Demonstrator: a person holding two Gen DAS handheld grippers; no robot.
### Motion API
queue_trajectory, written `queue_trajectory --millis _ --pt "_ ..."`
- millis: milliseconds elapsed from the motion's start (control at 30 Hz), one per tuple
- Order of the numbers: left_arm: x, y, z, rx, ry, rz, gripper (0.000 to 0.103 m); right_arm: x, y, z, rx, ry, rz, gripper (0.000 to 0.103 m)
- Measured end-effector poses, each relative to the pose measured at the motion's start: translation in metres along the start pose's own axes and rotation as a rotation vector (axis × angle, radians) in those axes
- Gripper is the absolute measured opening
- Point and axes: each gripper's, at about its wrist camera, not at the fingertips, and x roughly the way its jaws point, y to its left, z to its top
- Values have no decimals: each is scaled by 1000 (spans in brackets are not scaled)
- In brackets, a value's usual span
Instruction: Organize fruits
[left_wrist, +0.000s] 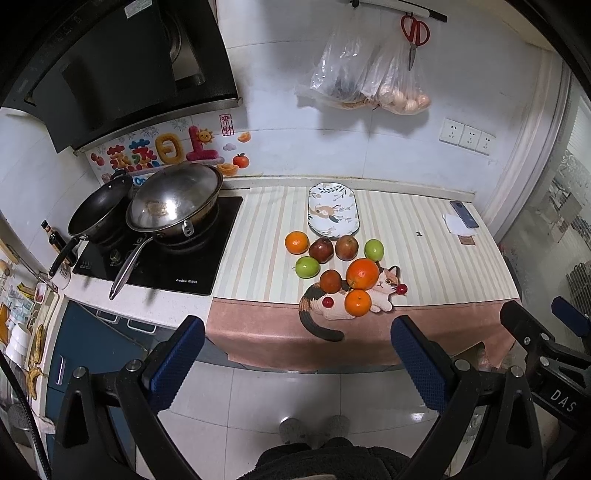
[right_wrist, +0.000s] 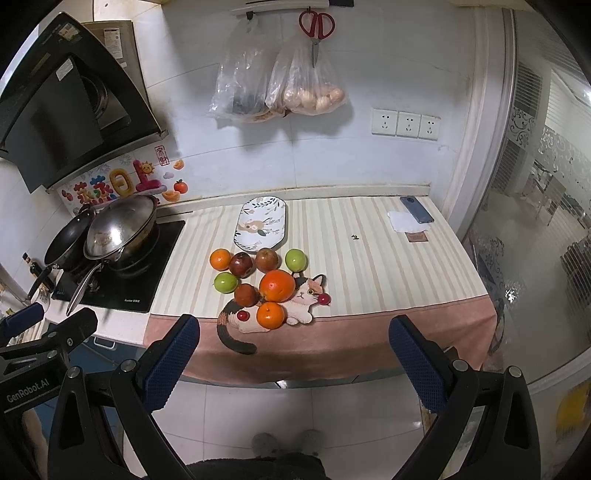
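White tiled wall (right_wrist: 332, 166), glossy floor (right_wrist: 258, 406).

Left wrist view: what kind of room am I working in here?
Most likely a home kitchen: a wok on a cooktop under a range hood, beside a cloth-covered counter.

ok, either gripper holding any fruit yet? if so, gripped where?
Nothing held. The left gripper and the right gripper are both open and empty, short of the counter. All the fruit, including the big orange, sits on the cloth in front of the plate.

Glossy ceramic plate (left_wrist: 333, 216), matt striped cloth (left_wrist: 424, 254), shiny steel wok (left_wrist: 173, 203), clear plastic bags (left_wrist: 365, 74)
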Motion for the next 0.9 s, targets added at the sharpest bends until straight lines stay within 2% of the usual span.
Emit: queue_trajectory --millis 900 --pt "0 3 -1 3 -3 -4 103 -4 3 -1 5 1 6 103"
